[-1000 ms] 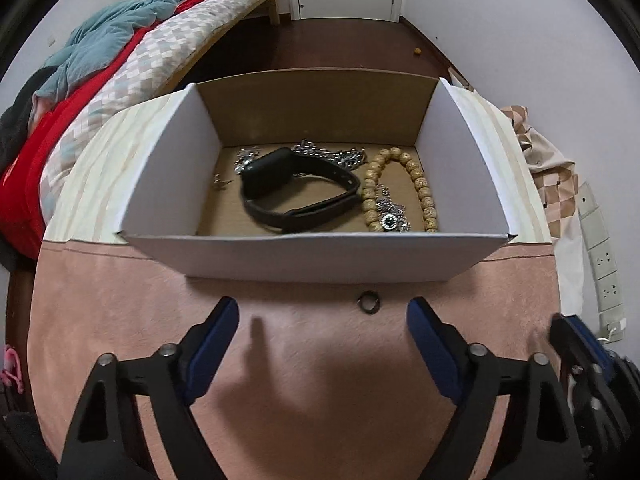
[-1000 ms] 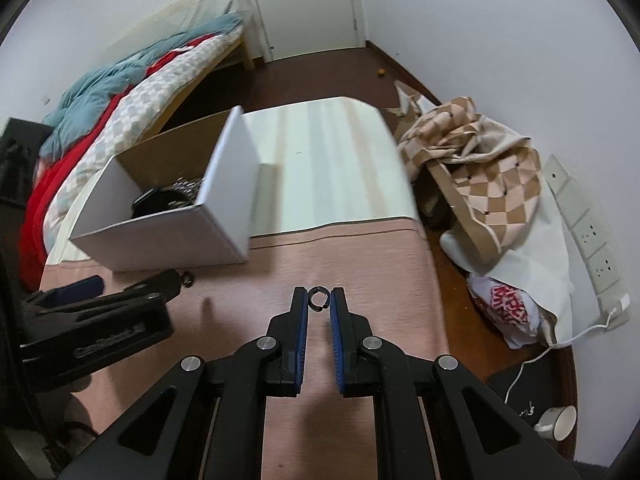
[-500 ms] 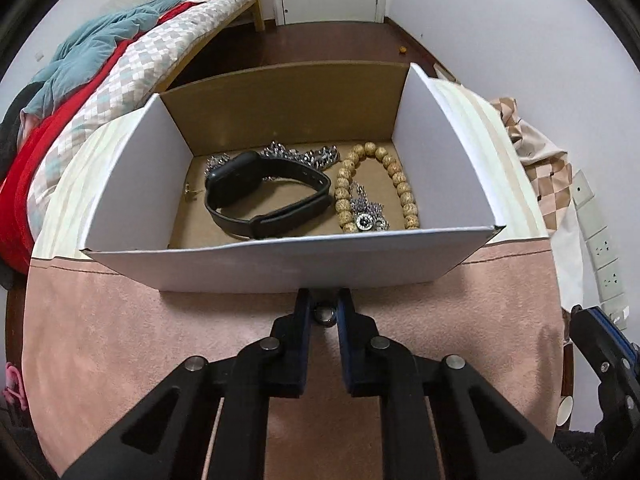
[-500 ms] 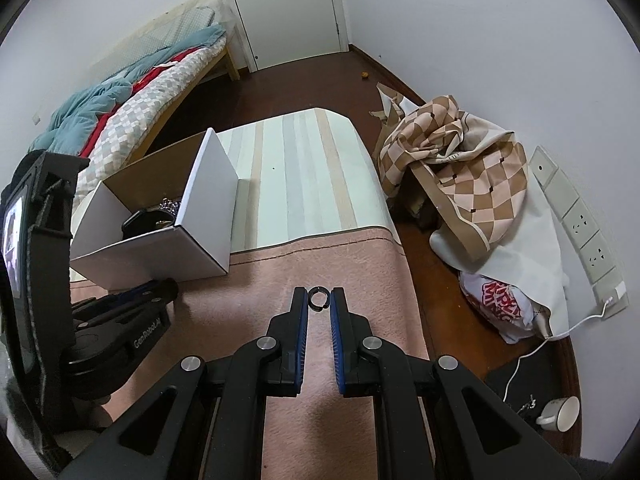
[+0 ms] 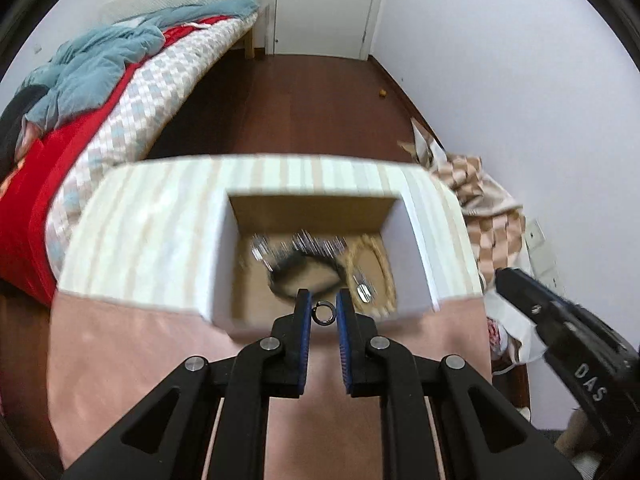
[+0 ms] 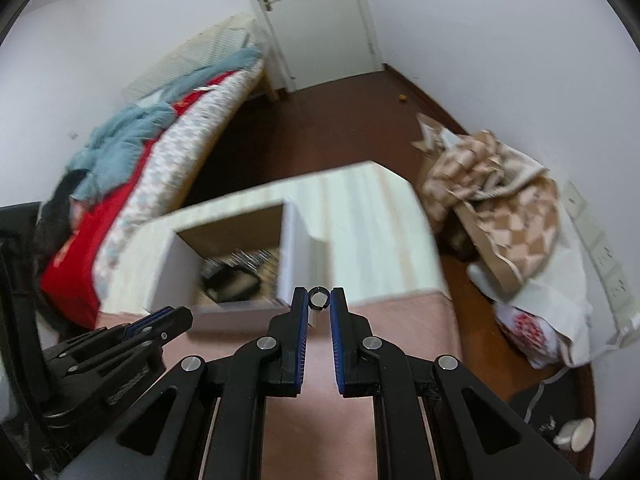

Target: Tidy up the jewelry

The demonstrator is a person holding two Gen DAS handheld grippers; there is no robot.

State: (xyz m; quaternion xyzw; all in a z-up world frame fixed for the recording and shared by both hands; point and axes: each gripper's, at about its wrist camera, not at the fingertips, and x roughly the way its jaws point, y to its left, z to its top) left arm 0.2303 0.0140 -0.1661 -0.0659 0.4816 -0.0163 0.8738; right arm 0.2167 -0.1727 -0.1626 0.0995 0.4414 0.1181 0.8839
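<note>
Fingers of the left gripper (image 5: pixel 323 307) pinch a dark ring (image 5: pixel 323 313); the right gripper (image 6: pixel 319 302) clamps a split ring (image 6: pixel 319 298); beyond both fingertip pairs sits the white box (image 5: pixel 224 264) of jewelry.

The box (image 5: pixel 224 264) is white outside and brown inside. The table (image 5: pixel 160 208) has cream and beige stripes, and the mat (image 5: pixel 132 352) is pink.
</note>
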